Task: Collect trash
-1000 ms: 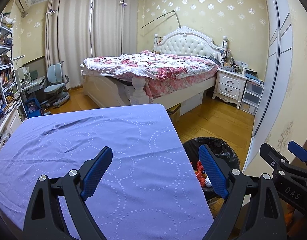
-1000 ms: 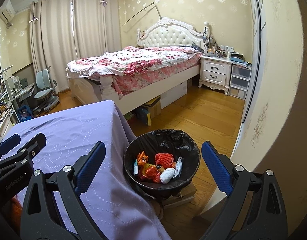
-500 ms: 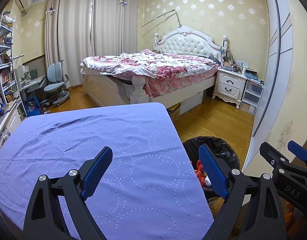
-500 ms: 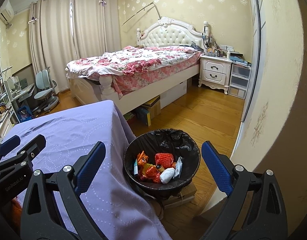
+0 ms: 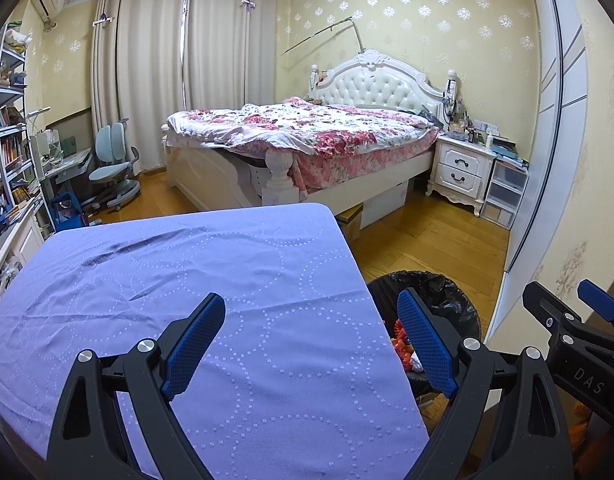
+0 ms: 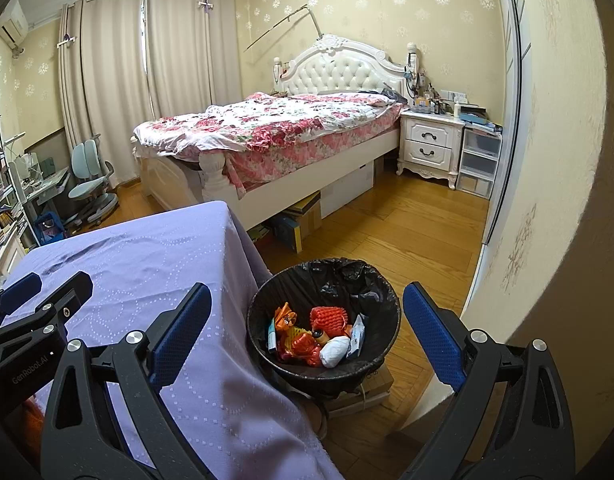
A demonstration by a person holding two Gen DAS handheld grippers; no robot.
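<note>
A black-lined trash bin point(image 6: 381, 308) stands on the floor just right of the table with the purple cloth point(image 6: 147, 264). It holds trash: orange-red wrappers point(image 6: 327, 318), a white crumpled ball point(image 6: 334, 353) and small packets. My right gripper point(image 6: 307, 332) is open and empty, held above the bin. My left gripper point(image 5: 311, 340) is open and empty above the purple cloth point(image 5: 187, 280), near its right edge; the bin point(image 5: 447, 300) shows partly behind its right finger. Each gripper shows at the edge of the other's view.
A bed with a floral quilt point(image 5: 307, 128) stands beyond the table, boxes under it. A white nightstand point(image 5: 463, 168) and plastic drawers are at the back right. A wall point(image 6: 547, 200) is close right of the bin. Desk, chair point(image 5: 111, 168) and shelves are at left.
Almost nothing moved. Both grippers stay open and hold nearly still.
</note>
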